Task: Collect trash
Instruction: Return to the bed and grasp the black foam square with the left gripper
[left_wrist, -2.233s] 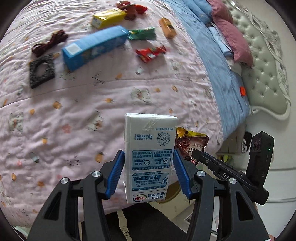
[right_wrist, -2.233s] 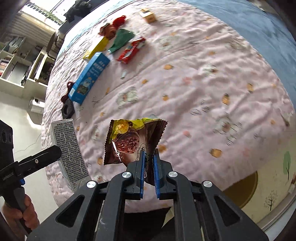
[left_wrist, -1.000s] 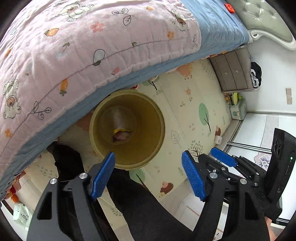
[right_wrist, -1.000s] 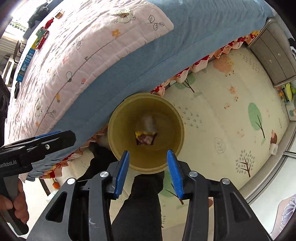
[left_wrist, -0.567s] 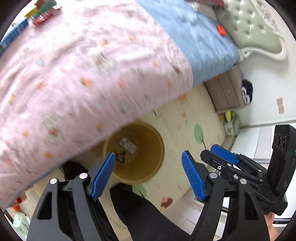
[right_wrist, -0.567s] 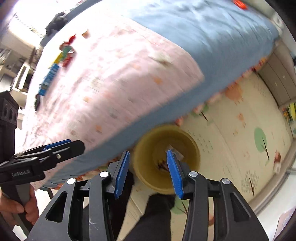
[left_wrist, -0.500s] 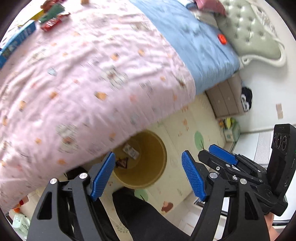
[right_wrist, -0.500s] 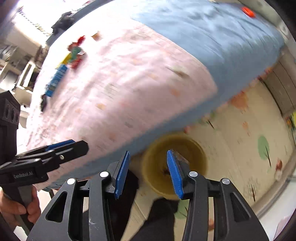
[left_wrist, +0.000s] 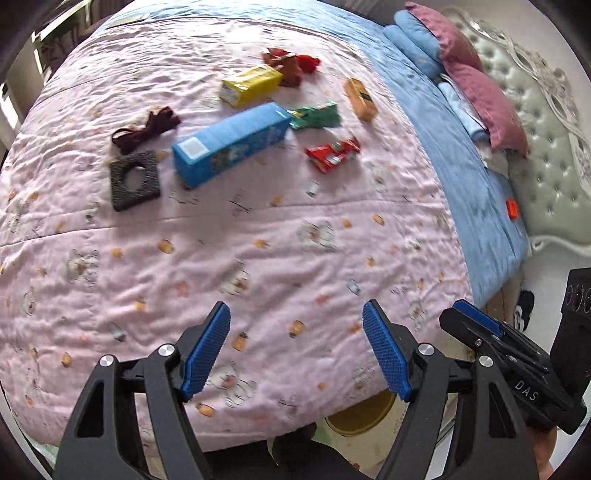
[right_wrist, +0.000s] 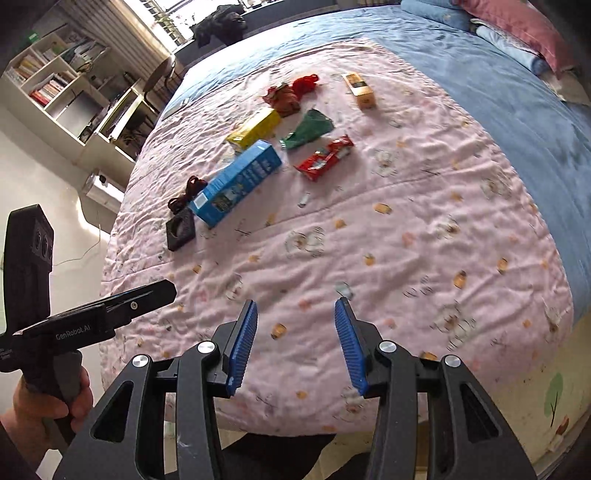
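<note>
Trash lies on the far part of the pink quilt (left_wrist: 258, 258): a long blue box (left_wrist: 231, 144), a yellow carton (left_wrist: 251, 85), a green wrapper (left_wrist: 316, 115), a red wrapper (left_wrist: 332, 155), an orange box (left_wrist: 360, 99) and crumpled red-brown wrappers (left_wrist: 290, 66). They also show in the right wrist view: blue box (right_wrist: 236, 182), red wrapper (right_wrist: 325, 158), green wrapper (right_wrist: 308, 130). My left gripper (left_wrist: 295, 350) is open and empty above the quilt's near edge. My right gripper (right_wrist: 295, 341) is open and empty there too. The yellow bin (left_wrist: 360, 415) peeks out below the bed edge.
A dark foam square (left_wrist: 133, 180) and a dark red cord (left_wrist: 146, 125) lie left of the blue box. Pillows (left_wrist: 469, 74) and a padded headboard (left_wrist: 546, 122) are at the right. Shelves (right_wrist: 66, 92) stand beyond the bed.
Both grippers dropped their items, the milk carton and the snack bag, into the yellow bin. They then swung up from the bin to face the bed, both open and empty.
</note>
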